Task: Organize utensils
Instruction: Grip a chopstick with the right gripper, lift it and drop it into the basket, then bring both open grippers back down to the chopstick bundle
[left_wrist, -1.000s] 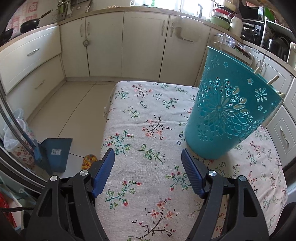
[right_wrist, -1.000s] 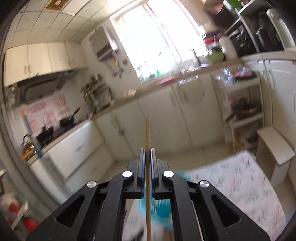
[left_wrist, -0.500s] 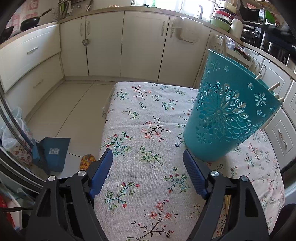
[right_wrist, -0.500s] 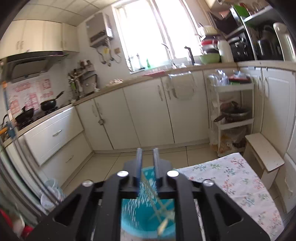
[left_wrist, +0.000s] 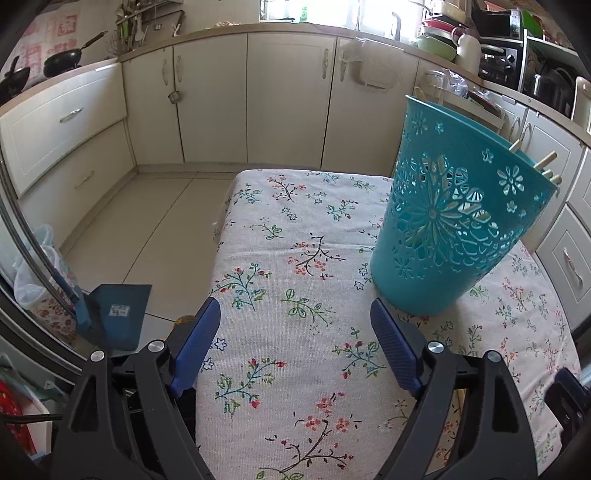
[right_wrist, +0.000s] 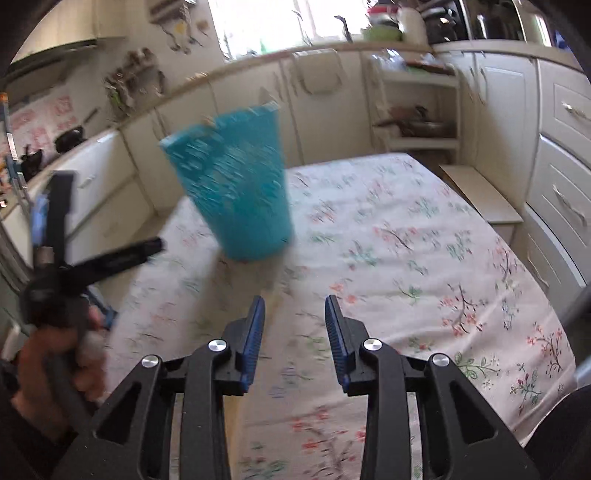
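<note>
Basket (left_wrist: 458, 229) upright ahead-right of left claw (left_wrist: 295, 347), sticks (left_wrist: 546, 162) poking past rim. Left claw wide, opening, empty; right claw (right_wrist: 294, 334) narrow, opening, empty.

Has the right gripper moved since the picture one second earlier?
Yes. The right gripper has come down: its view earlier faced the window and upper cabinets; now the floral tablecloth fills it. Its jaws are opening, empty.

We are in a home kitchen: cream cabinets (left_wrist: 288, 99) run under a worktop, black pans (left_wrist: 62, 62) sit by the stove, stacked bowls (left_wrist: 437, 42) and a microwave (left_wrist: 498, 61) crowd the counter beneath a bright window (right_wrist: 266, 26), and a floral cloth (left_wrist: 295, 295) covers our table.
</note>
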